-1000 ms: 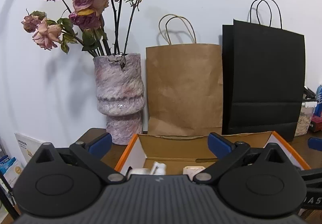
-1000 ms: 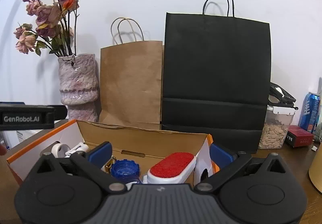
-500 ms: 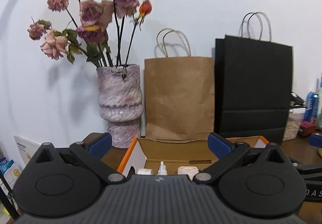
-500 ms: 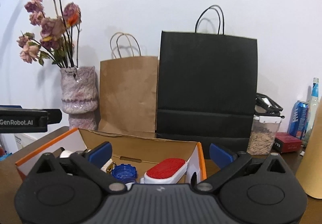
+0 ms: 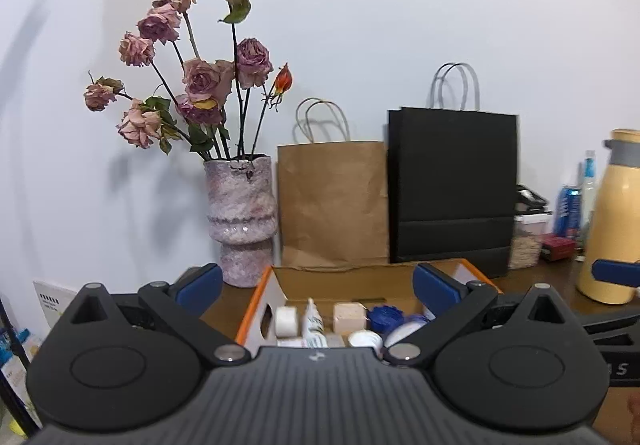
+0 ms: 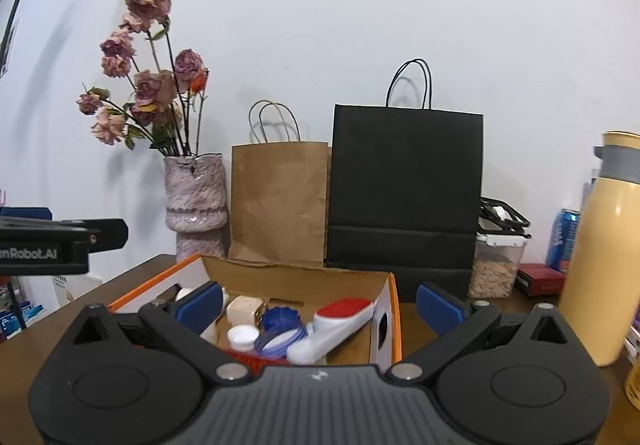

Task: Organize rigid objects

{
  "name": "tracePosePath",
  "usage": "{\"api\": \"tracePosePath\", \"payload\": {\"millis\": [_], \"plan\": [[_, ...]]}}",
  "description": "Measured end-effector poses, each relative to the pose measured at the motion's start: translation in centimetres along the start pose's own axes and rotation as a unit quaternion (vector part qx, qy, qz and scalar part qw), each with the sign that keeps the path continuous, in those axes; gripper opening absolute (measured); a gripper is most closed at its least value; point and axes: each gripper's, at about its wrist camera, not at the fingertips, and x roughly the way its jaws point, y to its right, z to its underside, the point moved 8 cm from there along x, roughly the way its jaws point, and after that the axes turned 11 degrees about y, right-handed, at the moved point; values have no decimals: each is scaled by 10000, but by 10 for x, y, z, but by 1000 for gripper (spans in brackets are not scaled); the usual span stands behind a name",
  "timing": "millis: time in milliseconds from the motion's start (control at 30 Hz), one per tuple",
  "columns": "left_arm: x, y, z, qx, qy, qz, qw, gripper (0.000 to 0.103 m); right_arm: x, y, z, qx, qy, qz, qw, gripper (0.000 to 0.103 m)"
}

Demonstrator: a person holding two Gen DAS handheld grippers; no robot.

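Note:
An open cardboard box point(image 5: 352, 277) point(image 6: 296, 281) with orange-edged white sides sits on the brown table in front of both grippers. Inside lie several small items: a white tape roll point(image 5: 287, 319), a small white bottle point(image 5: 313, 321), a beige block point(image 5: 349, 317) point(image 6: 243, 308), a blue cap point(image 5: 385, 316) point(image 6: 283, 319), a white cap point(image 6: 242, 335) and a white brush with a red pad point(image 6: 332, 325). My left gripper point(image 5: 318, 287) is open above the box's near side, holding nothing. My right gripper point(image 6: 320, 299) is open too, empty. The left gripper's body point(image 6: 60, 241) shows at the right view's left edge.
Behind the box stand a mottled pink vase of dried roses point(image 5: 240, 221), a brown paper bag point(image 5: 332, 201) and a black paper bag point(image 5: 452, 197). To the right are a clear container of grain point(image 6: 494, 269), a blue can point(image 6: 564, 239), a red box point(image 6: 538, 279) and a tall yellow flask point(image 6: 600, 261).
Both grippers have pulled back and risen from the box, so more of its contents, the table and the yellow flask now show. Both stay open and empty.

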Motion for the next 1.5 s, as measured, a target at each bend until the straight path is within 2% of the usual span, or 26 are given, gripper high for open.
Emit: {"api": "tracePosePath", "payload": {"millis": [433,767,1167,1500], "plan": [[-139,-4,5,45,-46,72,10000,103,-134,-10,-2,110,27,38,9999,103],[-222,-5,9,106,-87,9,9999,103,-225,-24,-6,88,126,-83,9998,103],[-286,-5,17,47,-151,-81,9998,103,-296,-38,-4,56,227,-177,9996,103],[-306,-2,13,31,-60,-82,9999,103,-315,-37,-7,85,311,-191,9993,103]]}}
